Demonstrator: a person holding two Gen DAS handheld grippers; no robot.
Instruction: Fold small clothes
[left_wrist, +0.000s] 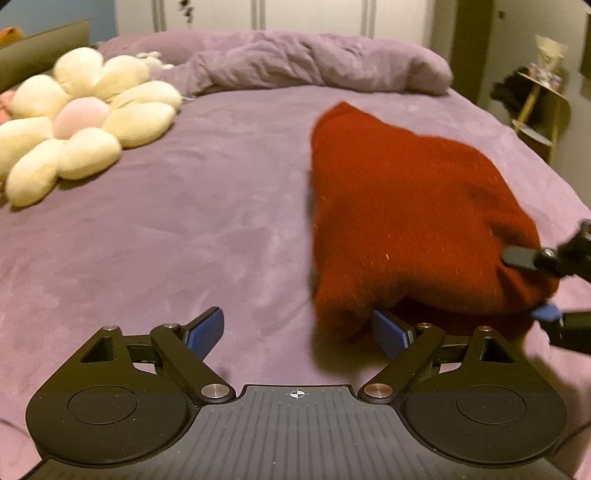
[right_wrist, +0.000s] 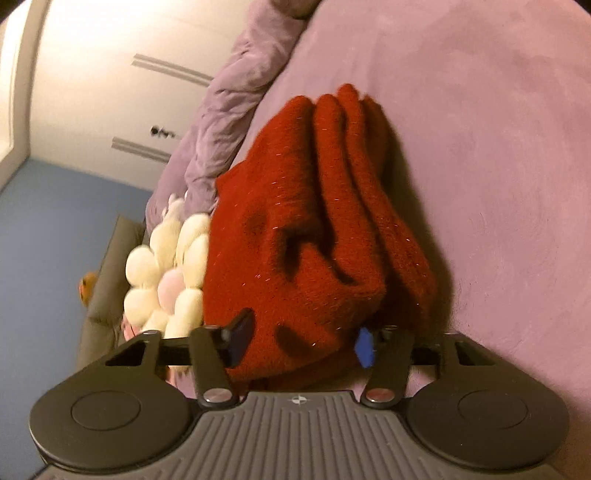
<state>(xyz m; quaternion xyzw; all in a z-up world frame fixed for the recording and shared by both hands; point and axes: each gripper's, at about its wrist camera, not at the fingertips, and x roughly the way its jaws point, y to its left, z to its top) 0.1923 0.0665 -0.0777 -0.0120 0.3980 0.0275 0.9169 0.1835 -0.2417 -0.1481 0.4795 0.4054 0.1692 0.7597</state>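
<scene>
Red knit, flecked with tiny glints, lay bunched on the purple bed: the sweater (left_wrist: 406, 221) sat on the right half of the mattress, its long axis running from the near edge toward the rumpled duvet (left_wrist: 314, 62) at the head, narrowing to a rounded tip at the far end. From the right wrist view it (right_wrist: 317, 236) showed several stacked folds ridged along that same line. The right tool (right_wrist: 301, 341) had its blue pads on either side of the near bundle, pinching the thick fabric between them; the same tool (left_wrist: 532, 284) reached in from the right edge of the left wrist view, gripping the sweater's near right corner. The left tool (left_wrist: 297, 330) stood spread wide, one pad over bare bedcover, the other tucked just under the sweater's near hem, holding nothing. The bed (left_wrist: 166, 240) wore a soft mauve cover, smooth and open across its left and centre. A cream flower cushion (left_wrist: 81, 118) with a pink middle rested well apart at the far left. White wardrobe doors (left_wrist: 314, 14) closed the room behind, and a small yellow side stand (left_wrist: 539, 110) stood beyond the bed's right edge.
</scene>
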